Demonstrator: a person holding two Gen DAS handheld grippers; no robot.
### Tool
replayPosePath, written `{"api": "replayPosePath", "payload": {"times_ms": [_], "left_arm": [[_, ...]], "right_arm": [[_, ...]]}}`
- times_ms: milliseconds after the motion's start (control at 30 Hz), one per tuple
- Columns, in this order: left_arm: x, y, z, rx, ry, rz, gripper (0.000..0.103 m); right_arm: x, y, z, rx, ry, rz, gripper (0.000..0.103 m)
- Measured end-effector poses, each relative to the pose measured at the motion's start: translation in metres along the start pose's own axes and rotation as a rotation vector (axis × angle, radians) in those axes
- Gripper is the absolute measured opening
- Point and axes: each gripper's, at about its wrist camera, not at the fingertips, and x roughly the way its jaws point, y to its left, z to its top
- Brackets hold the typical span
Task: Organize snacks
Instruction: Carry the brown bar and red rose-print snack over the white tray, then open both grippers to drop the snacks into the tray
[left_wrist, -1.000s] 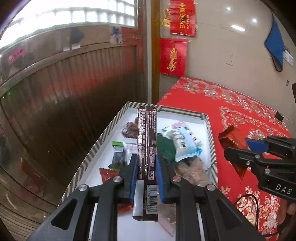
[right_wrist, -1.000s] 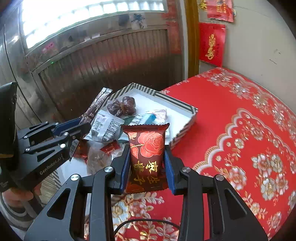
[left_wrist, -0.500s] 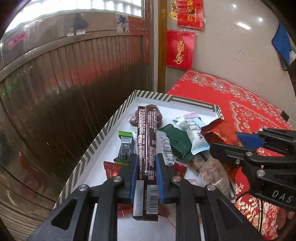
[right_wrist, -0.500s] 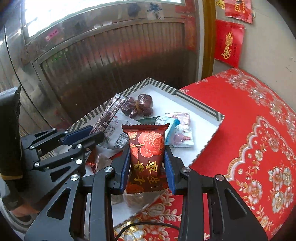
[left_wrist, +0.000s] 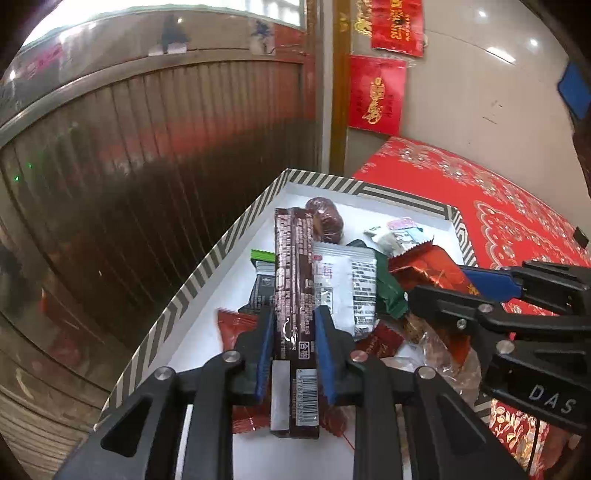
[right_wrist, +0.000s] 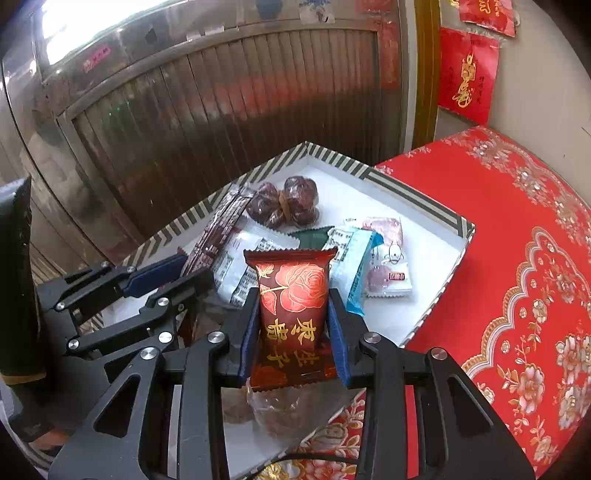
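Observation:
A white tray with a striped rim (left_wrist: 207, 273) (right_wrist: 417, 195) holds several wrapped snacks. My left gripper (left_wrist: 294, 314) hangs over its near left part with a long brown snack bar (left_wrist: 293, 266) standing between its blue pads. Its jaws are opening, though the pads still touch the bar. My right gripper (right_wrist: 293, 299) is shut on a dark red packet with a gold rose (right_wrist: 293, 332), above the tray's near edge. Each gripper shows in the other's view: the right gripper (left_wrist: 439, 282) at right, the left gripper (right_wrist: 195, 269) at left.
In the tray lie wrapped dates (right_wrist: 291, 203), a white packet (left_wrist: 343, 280), a blue and white packet (right_wrist: 354, 266) and a green one (left_wrist: 388, 291). A red embroidered cloth (right_wrist: 517, 258) covers the table on the right. A metal shutter (left_wrist: 147, 166) stands just behind the tray.
Both grippers have sunk closer to the tray. The right gripper with its red packet has come from over the cloth to over the tray, beside the left one.

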Motion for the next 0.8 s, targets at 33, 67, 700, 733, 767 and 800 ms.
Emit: {"api": "replayPosePath", "payload": {"times_ms": [33, 67, 700, 733, 767, 800], "left_arm": [[0.0, 0.001, -0.001, -0.004, 0.003, 0.008, 0.034], [0.0, 0.001, -0.001, -0.007, 0.004, 0.015, 0.045], [-0.025, -0.007, 0.0, -0.041, -0.106, 0.063, 0.097], [-0.027, -0.011, -0.001, -0.034, -0.114, 0.065, 0.098], [-0.029, -0.015, 0.0, -0.029, -0.119, 0.063, 0.098], [-0.031, -0.017, -0.001, -0.027, -0.125, 0.059, 0.098]], "right_arm": [[0.001, -0.001, 0.001, 0.008, -0.002, 0.005, 0.034], [0.001, -0.002, 0.001, 0.015, -0.004, 0.009, 0.035], [-0.065, -0.01, -0.024, 0.057, -0.204, -0.164, 0.06], [-0.067, -0.011, -0.026, 0.06, -0.206, -0.172, 0.06], [-0.07, -0.014, -0.03, 0.066, -0.212, -0.184, 0.06], [-0.072, -0.016, -0.034, 0.07, -0.218, -0.196, 0.06]]}}
